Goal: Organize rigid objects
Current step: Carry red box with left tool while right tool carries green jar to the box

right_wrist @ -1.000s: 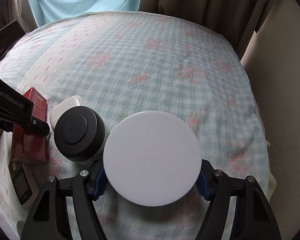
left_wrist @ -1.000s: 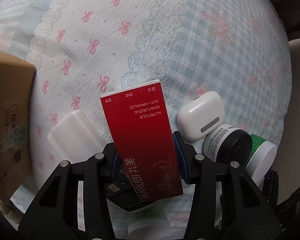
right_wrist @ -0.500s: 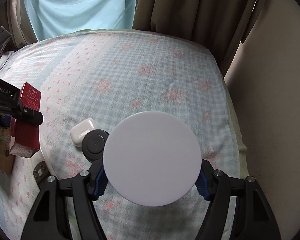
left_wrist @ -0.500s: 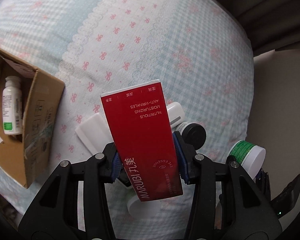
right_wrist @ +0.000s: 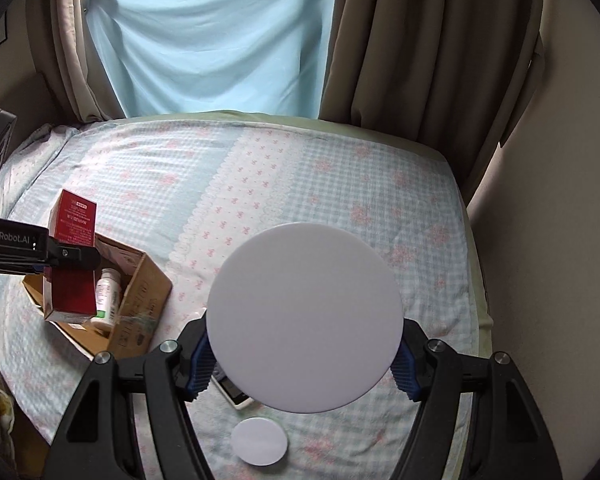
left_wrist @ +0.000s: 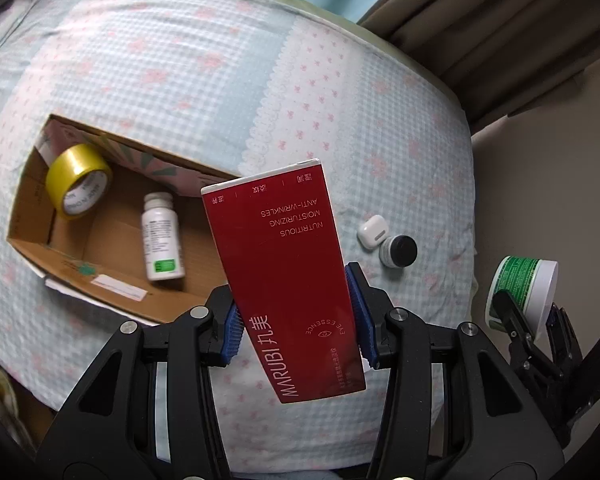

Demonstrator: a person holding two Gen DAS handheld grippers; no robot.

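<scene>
While the red carton hangs tilted above the near edge of the cardboard box on the bed, the left gripper pinches only its lower half. Released here, it could catch the box wall and tumble out. The right gripper clamps a white-lidded jar, well clear.

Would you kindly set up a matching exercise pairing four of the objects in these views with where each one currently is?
Things:
1. red carton
2. yellow tape roll
3. white earbud case
4. green-labelled jar

Places:
A. lying on the bedspread
B. clamped in the right gripper
C. inside the cardboard box
D. clamped in the left gripper

Pairs: 1-D, 2-C, 3-A, 4-B
</scene>
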